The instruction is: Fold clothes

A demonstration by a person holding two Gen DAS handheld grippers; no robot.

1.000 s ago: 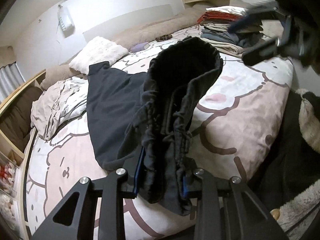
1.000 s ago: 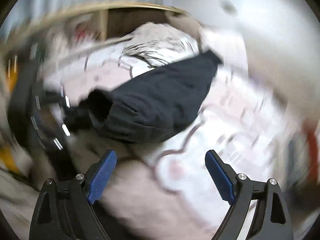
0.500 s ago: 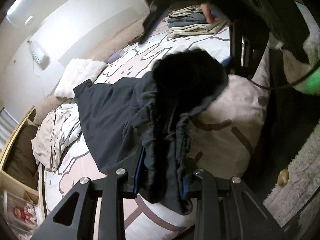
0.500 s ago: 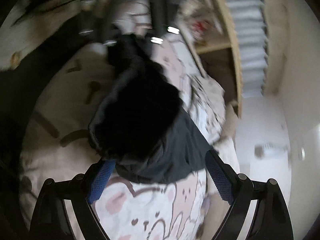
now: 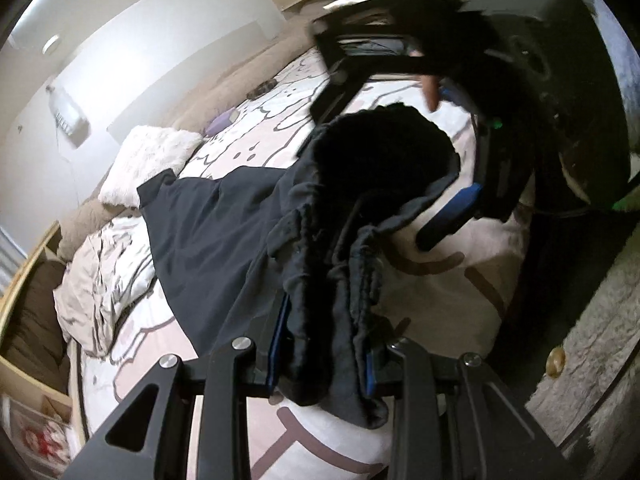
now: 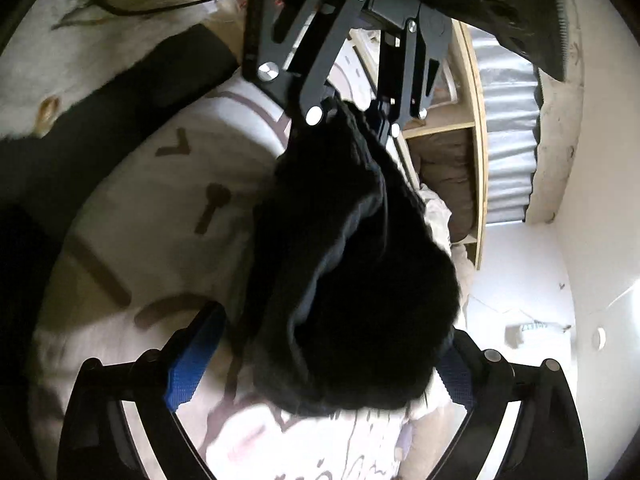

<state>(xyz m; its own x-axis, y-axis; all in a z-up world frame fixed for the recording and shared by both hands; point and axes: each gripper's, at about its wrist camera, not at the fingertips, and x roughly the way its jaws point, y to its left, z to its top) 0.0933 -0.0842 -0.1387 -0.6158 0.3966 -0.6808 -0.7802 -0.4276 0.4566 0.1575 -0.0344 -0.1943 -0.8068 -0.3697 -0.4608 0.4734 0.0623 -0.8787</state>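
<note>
Right gripper, lower frame: blue pads wide apart, jaws opening, the black garment hanging between them, pads not pressing it; left gripper, upper centre, clamped on the garment's top edge; bed with pale printed cover, left and centre; wooden shelf, upper right; white wall, right.

Two wrist fisheyes, facing each other, close range.
My left looks down its fingers; my right looks back. Both share the bunched black fabric garment on the cartoon-printed pink bedspread.
</note>
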